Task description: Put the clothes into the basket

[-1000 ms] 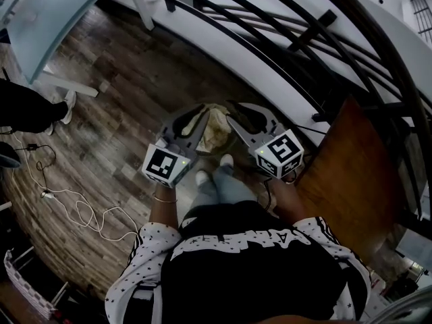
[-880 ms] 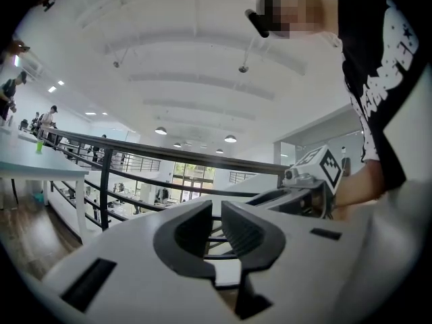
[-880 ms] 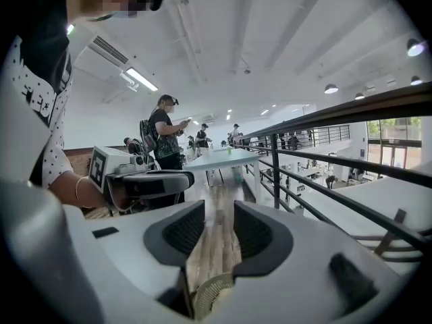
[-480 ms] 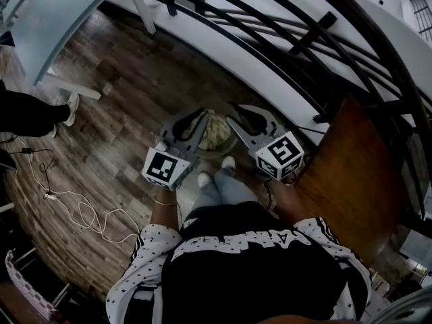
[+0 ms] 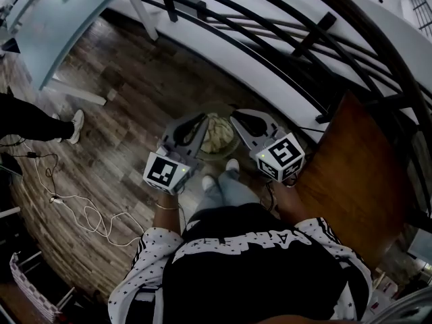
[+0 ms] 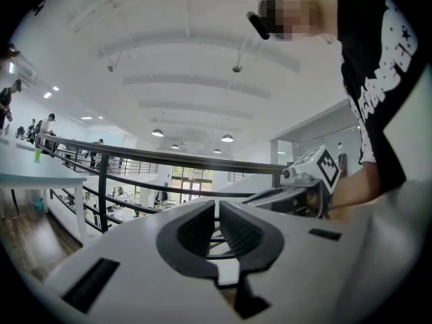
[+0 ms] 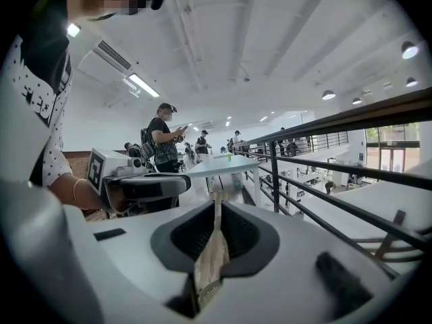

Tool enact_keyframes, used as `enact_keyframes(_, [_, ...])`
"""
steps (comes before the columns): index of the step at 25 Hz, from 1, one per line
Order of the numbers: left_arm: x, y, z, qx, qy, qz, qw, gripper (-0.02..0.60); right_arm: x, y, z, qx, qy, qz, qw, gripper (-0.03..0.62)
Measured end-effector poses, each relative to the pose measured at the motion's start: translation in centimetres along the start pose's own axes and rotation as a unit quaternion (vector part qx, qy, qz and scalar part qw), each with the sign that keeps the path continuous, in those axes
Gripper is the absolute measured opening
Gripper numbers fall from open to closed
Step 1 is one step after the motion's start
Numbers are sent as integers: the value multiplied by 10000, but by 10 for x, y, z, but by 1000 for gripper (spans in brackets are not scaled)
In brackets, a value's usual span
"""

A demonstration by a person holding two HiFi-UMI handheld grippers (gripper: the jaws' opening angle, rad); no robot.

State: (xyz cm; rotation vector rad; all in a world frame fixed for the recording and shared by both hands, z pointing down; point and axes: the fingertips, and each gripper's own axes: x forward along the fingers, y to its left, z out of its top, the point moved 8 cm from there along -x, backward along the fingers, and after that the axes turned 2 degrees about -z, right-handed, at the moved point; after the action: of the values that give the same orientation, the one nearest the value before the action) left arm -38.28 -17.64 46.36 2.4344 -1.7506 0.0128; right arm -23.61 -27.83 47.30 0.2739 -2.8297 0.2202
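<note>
In the head view both grippers are held out level over a round basket (image 5: 231, 147) on the wood floor. A cream cloth (image 5: 219, 132) is bunched between them above it. My right gripper (image 7: 217, 202) has just been closing and is shut on a thin beige fold of the cloth (image 7: 212, 252), which runs down between its pads. My left gripper (image 6: 216, 205) has also just been closing. Its tips meet, and only the railing shows through the slit behind them. The left gripper (image 5: 202, 120) and the right gripper (image 5: 233, 118) stand side by side, close together.
A black railing (image 5: 283, 42) curves just beyond the basket. A white table (image 5: 61, 19) stands at the upper left, and a brown wooden panel (image 5: 351, 174) lies at the right. White cables (image 5: 81, 211) trail on the floor. A bystander's shoe (image 5: 75, 123) is at the left. My own shoes (image 5: 219, 174) touch the basket.
The right jaws have closed onto the cloth. The cloth now sits more bunched between the grippers. The bystander's foot at the left has shifted.
</note>
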Motion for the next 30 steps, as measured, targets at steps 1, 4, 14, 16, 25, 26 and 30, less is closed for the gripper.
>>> enact_keyframes(1, [0, -2, 2, 21, 5, -17, 10000, 31, -1, 0, 1, -4, -17, -5, 10000, 44])
enact_keyframes(4, [3, -7, 5, 81, -8, -116, 9999, 23, -7, -4, 5, -14, -173, -126, 9998, 41])
enact_keyframes(14, [7, -16, 16, 268, -7, -333, 9991, 15, -17, -2, 25, -113, -549, -166, 9983, 35])
enact_keyframes(16, [9, -17, 18, 292, -44, -369, 9989, 15, -19, -1, 27, -142, -572, -159, 9981, 35])
enact_keyframes(25, [7, -15, 28, 472, -111, -476, 9977, 15, -18, 10, 36, -290, -559, -219, 9978, 32])
enact_keyframes(26, [7, -15, 28, 490, -126, -486, 9975, 15, -19, 11, 37, -306, -558, -226, 9977, 32])
enact_keyframes(30, [6, -16, 31, 541, -138, -518, 9971, 15, -19, 17, 41, -352, -596, -273, 9972, 32])
